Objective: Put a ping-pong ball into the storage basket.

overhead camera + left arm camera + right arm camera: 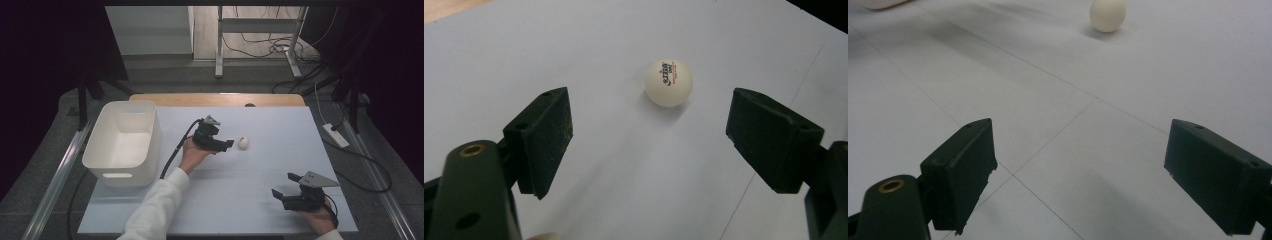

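Observation:
A white table-tennis ball [243,143] with small printed lettering rests on the pale table sheet [270,125] near the middle. My left gripper [227,144] points at it from the left, jaws open, the ball [668,83] lying just beyond the tips and untouched. Near the front right edge my right gripper [285,186] rests low over the sheet, jaws wide open with nothing between them. In the right gripper view the ball [1107,14] sits far ahead at the top.
A white plastic bin [123,142] stands at the table's left side. Behind the sheet runs a wooden table edge [220,99]. Cables and a power strip [336,135] lie on the floor to the right.

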`<state>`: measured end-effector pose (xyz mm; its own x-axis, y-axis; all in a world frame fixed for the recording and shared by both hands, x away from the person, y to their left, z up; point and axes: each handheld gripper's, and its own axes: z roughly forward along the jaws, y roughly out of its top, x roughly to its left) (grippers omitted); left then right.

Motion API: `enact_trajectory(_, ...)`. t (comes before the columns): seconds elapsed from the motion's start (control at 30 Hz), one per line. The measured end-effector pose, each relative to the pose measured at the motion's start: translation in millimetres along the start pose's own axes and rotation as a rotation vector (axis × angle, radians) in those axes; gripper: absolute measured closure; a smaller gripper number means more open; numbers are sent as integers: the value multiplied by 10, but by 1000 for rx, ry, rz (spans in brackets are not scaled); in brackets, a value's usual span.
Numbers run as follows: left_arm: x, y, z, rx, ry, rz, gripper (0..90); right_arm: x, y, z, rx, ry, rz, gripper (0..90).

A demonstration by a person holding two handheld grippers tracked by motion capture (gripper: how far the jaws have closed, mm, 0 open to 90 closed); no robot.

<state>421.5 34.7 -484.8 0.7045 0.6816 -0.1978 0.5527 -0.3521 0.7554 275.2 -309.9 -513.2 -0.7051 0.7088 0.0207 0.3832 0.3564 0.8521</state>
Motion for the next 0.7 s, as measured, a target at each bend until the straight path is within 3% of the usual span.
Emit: enact_trajectory(0.7,-28,48,216,33,-7,9,198,3,-10,-30,-7,-7,-2,129)
